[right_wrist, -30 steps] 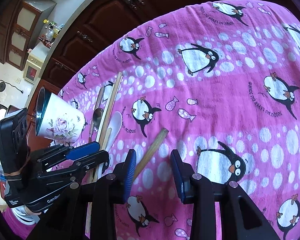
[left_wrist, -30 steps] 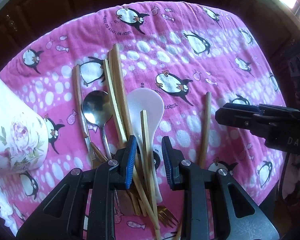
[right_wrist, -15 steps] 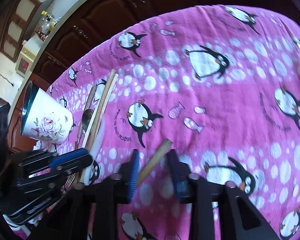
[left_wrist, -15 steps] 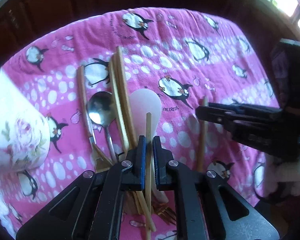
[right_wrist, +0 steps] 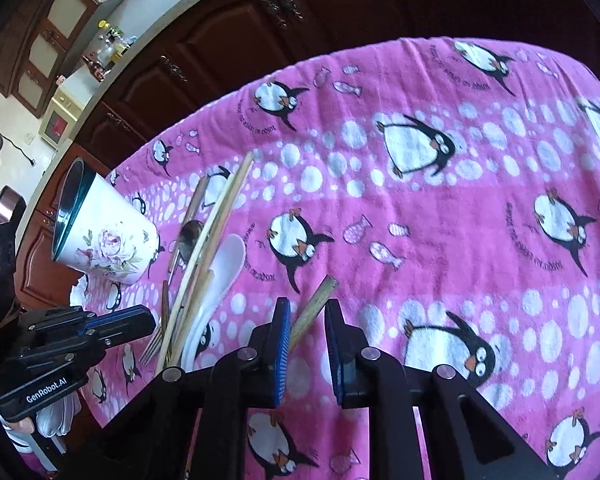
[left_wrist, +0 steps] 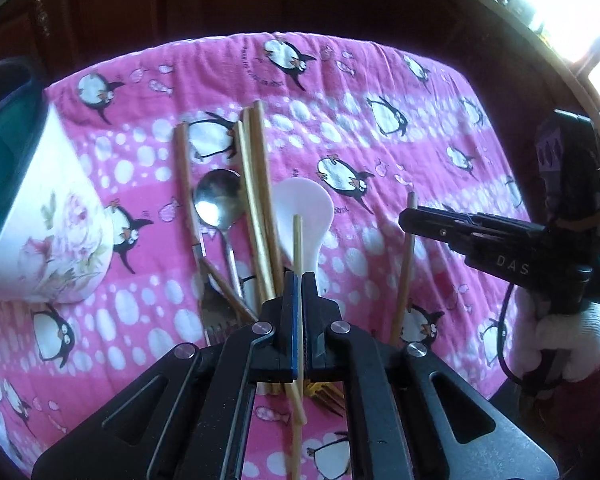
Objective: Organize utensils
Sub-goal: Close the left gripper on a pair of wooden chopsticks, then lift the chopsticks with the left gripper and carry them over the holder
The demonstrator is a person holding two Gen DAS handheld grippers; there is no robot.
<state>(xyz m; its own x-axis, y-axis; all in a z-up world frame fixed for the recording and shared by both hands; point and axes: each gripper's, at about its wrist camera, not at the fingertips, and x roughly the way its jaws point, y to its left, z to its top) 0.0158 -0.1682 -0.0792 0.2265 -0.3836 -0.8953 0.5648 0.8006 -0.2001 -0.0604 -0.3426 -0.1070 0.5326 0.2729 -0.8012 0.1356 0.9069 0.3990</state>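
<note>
Our left claw [left_wrist: 298, 280] is clamped on a thin chopstick [left_wrist: 297, 240] pointing to 12 o'clock. The flowered cup [left_wrist: 48, 236] lies at 9 o'clock, closest to it. Our right claw [right_wrist: 307, 312] has been closing around another chopstick [right_wrist: 318, 304].

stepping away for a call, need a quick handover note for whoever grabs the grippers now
Left gripper: shut on one thin chopstick, above the pile.
Right gripper: jaws have just been closing around a separate chopstick; firm grip not clear.
On the pink cloth: metal spoon, white spoon, fork, more chopsticks, all piled beside the floral cup.
Done: no utensil visibly in the cup.
Left: probably sort both chopsticks, then the pile.
</note>
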